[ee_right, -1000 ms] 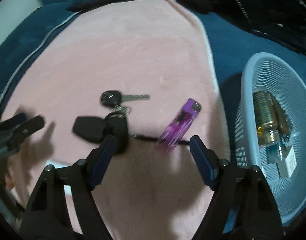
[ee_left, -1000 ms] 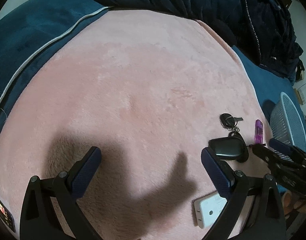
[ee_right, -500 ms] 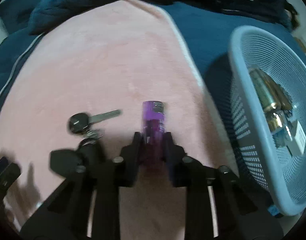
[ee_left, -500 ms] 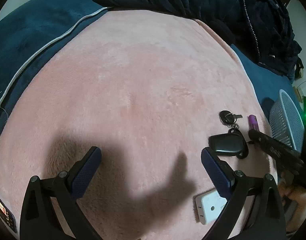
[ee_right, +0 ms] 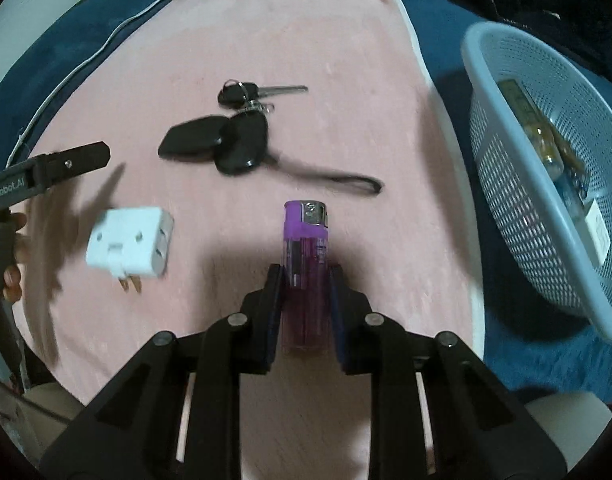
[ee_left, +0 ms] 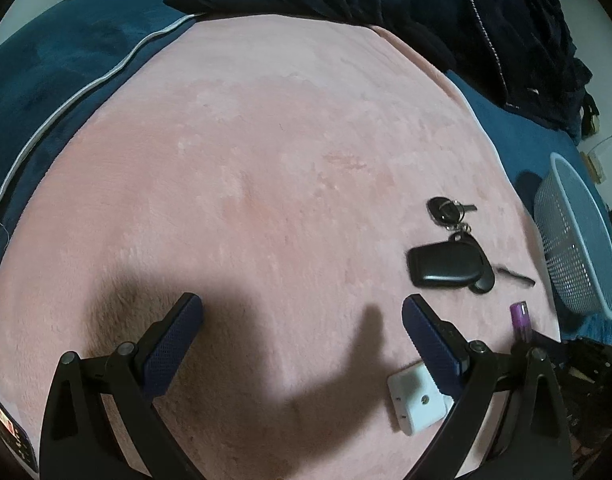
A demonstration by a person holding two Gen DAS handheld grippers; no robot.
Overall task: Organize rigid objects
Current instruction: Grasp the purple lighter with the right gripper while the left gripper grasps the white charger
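Right gripper (ee_right: 306,276) is clamped on the purple lighter (ee_right: 306,248), pads pressing both flat sides of its translucent body; the jaws have just been closing, with the lighter between them. The lighter's metal head and purple cap stick out beyond the fingertips, and the body sits lifted over the pink blanket (ee_right: 306,40), casting a dark shadow beneath. Left gripper (ee_left: 302,312) has its jaws wide apart with nothing between them, hanging over bare blanket. Just beside its right finger lies the white plug adapter (ee_left: 416,400), prongs visible in the right wrist view. Farther out rests the key bunch (ee_right: 234,136): a black fob, a second rounded fob, a metal key with a black head, and a black wrist strap trailing toward the lighter. The pale blue mesh basket (ee_right: 506,152) stands off the blanket's right edge on dark blue bedding (ee_right: 438,28), holding a gold-coloured can-like item and a small white box; other contents unclear.
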